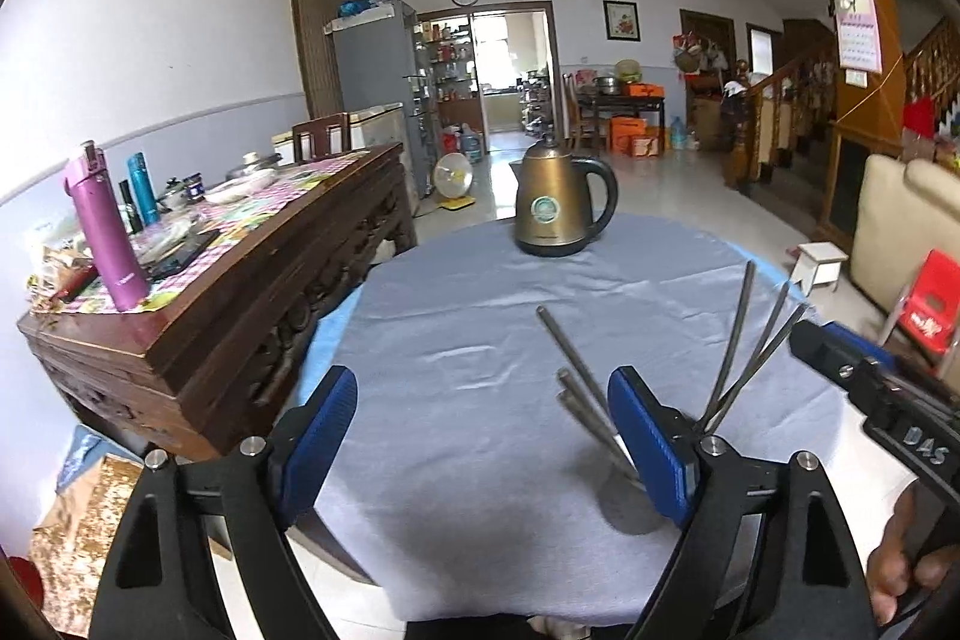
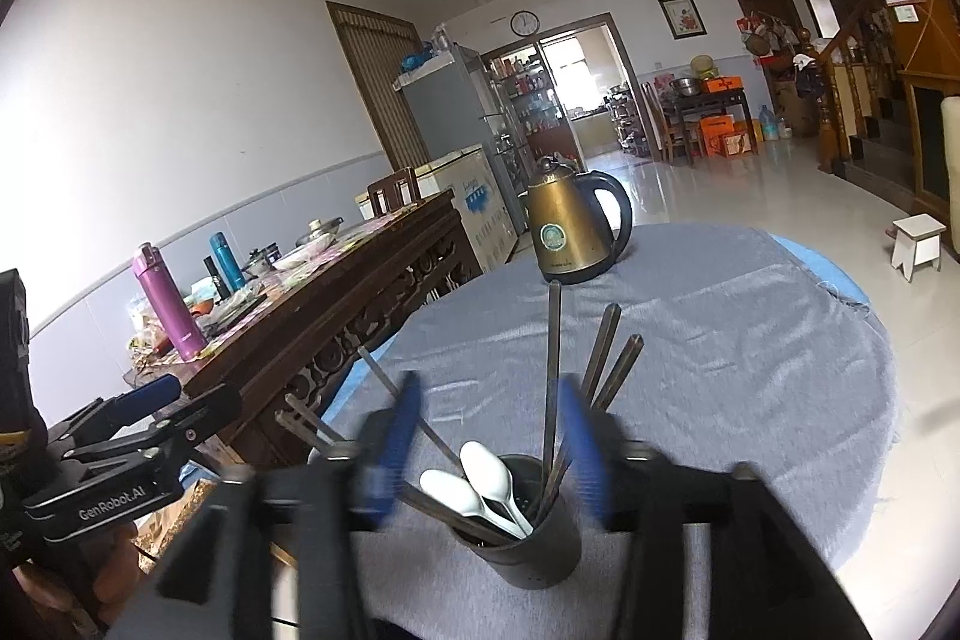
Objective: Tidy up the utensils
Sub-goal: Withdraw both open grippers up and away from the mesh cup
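Note:
A dark round utensil holder point(image 2: 528, 532) stands on the grey tablecloth point(image 2: 720, 370) near the front edge. It holds two white spoons point(image 2: 480, 484) and several dark chopsticks point(image 2: 552, 376) that fan upward. My right gripper point(image 2: 492, 454) is open and blurred, its blue pads either side of the holder's top. My left gripper point(image 1: 480, 436) is open and empty above the cloth point(image 1: 468, 340). The chopsticks point(image 1: 738, 340) rise by its right pad; the holder itself is hidden there. The right gripper point(image 1: 870, 388) shows at that view's right edge.
A bronze electric kettle point(image 1: 561, 202) stands at the table's far side, also in the right wrist view point(image 2: 576, 232). A carved wooden sideboard point(image 1: 240, 292) with a purple flask point(image 1: 105, 226) and dishes stands close on the left. A white stool point(image 1: 819, 262) is on the floor.

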Tool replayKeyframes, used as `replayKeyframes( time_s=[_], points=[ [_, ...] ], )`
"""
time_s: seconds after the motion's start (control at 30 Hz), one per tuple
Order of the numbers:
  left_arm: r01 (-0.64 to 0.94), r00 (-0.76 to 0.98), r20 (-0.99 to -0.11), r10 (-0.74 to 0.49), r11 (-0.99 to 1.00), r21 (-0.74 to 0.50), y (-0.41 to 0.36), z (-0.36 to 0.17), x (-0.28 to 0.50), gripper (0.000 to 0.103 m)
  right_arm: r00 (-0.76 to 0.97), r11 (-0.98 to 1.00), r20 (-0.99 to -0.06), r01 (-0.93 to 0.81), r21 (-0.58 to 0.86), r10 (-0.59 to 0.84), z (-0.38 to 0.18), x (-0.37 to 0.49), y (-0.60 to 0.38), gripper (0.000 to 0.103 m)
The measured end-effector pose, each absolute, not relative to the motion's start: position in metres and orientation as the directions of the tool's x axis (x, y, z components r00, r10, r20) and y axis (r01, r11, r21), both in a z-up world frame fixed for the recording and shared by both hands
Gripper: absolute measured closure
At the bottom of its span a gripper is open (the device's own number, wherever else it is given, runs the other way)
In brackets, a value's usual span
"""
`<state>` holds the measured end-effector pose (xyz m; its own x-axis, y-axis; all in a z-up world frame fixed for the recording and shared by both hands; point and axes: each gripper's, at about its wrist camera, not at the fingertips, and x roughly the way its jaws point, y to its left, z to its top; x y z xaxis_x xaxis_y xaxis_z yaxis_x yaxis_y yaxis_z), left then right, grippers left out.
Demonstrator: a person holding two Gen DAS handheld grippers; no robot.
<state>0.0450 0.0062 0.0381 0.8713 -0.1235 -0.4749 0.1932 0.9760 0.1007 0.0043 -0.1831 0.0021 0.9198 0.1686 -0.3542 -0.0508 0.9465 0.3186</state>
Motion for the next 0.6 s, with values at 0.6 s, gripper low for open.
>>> replayKeyframes(
  time_s=[0.6],
  points=[
    [0.063, 0.86, -0.511, 0.005, 0.991, 0.116, 0.023, 0.027, 0.033, 0.006, 0.867, 0.97, -0.484, 0.007, 0.243, 0.115, -0.003, -0.017, -0.166, 0.04]
  ],
)
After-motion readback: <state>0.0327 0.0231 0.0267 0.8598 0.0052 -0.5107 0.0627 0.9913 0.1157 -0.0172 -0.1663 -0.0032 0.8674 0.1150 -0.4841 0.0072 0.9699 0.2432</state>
